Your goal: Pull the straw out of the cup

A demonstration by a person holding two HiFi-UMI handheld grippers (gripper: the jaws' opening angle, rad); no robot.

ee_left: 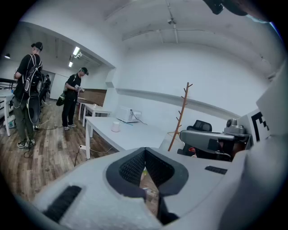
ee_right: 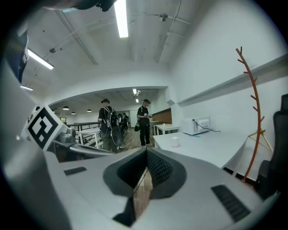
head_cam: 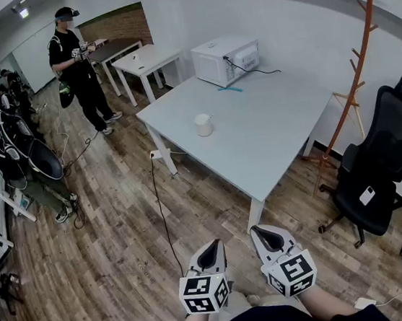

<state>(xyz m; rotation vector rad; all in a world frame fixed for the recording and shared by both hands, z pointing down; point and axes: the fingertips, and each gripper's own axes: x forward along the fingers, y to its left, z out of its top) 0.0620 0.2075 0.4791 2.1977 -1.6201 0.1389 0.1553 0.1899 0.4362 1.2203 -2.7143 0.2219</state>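
Note:
A small white cup point(head_cam: 204, 124) stands on the big white table point(head_cam: 271, 140), towards its left side. It is small and far off, so I cannot tell whether a straw stands in it. A thin blue item point(head_cam: 229, 89) lies on the table in front of the microwave point(head_cam: 225, 60). My left gripper point(head_cam: 214, 244) and right gripper point(head_cam: 258, 232) are held low, well short of the table's near corner, both shut on nothing. The cup point(ee_left: 116, 126) shows far ahead of the left gripper point(ee_left: 145, 149) in its view. In the right gripper view the cup point(ee_right: 175, 142) stands far beyond the right gripper point(ee_right: 146, 151).
A brown coat stand point(head_cam: 355, 79) and a black office chair point(head_cam: 379, 163) stand right of the table. Two people point(head_cam: 77, 66) point(head_cam: 3, 144) stand at the left, near a smaller white table point(head_cam: 147, 61). A black cable point(head_cam: 160, 212) runs over the wooden floor.

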